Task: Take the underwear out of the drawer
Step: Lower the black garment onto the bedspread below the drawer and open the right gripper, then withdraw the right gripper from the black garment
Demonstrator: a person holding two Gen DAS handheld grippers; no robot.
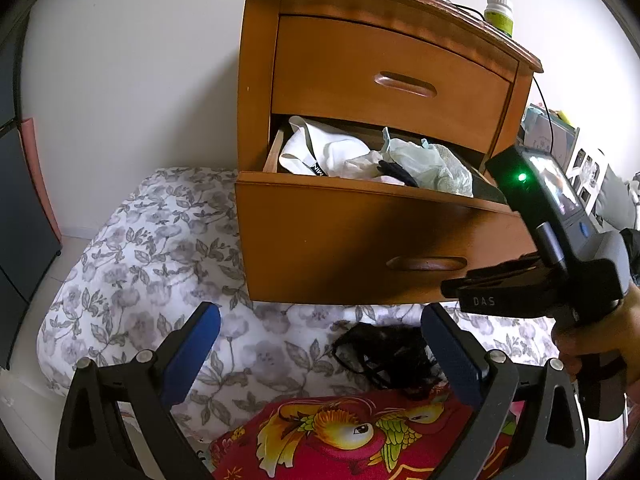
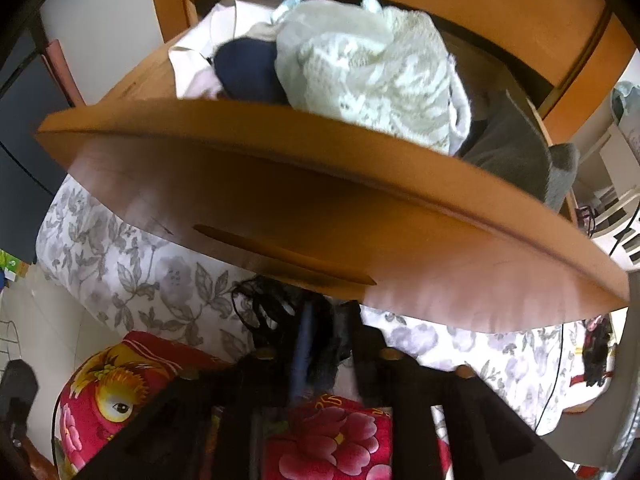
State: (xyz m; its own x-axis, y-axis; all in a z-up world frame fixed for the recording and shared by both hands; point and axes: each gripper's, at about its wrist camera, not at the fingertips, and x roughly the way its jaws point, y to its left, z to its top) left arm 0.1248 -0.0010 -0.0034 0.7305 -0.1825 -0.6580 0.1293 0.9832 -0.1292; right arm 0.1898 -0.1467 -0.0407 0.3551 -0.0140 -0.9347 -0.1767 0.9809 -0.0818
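Observation:
The lower drawer [image 1: 360, 236] of a wooden nightstand stands pulled out, stuffed with underwear: a white piece [image 1: 316, 148], a pale green lace piece [image 2: 372, 68], a navy one [image 2: 248, 72] and a grey one [image 2: 516, 148]. A black lace piece [image 1: 380, 356] lies on the bed below the drawer front [image 2: 320, 200]. My right gripper [image 2: 330, 320] points down at it with its jaws apart, the black cloth [image 2: 324, 352] lying between them, blurred. A hand [image 1: 592, 344] holds that gripper's handle. My left gripper [image 1: 320, 316] hangs wide open over the bed, holding nothing.
The top drawer [image 1: 400, 76] is shut. A green bottle [image 1: 499, 14] and a cable sit on the nightstand. A floral duvet [image 1: 160, 260] covers the bed, with a red patterned cushion [image 1: 340, 440] nearest. A dark cabinet [image 1: 20, 220] stands at the left.

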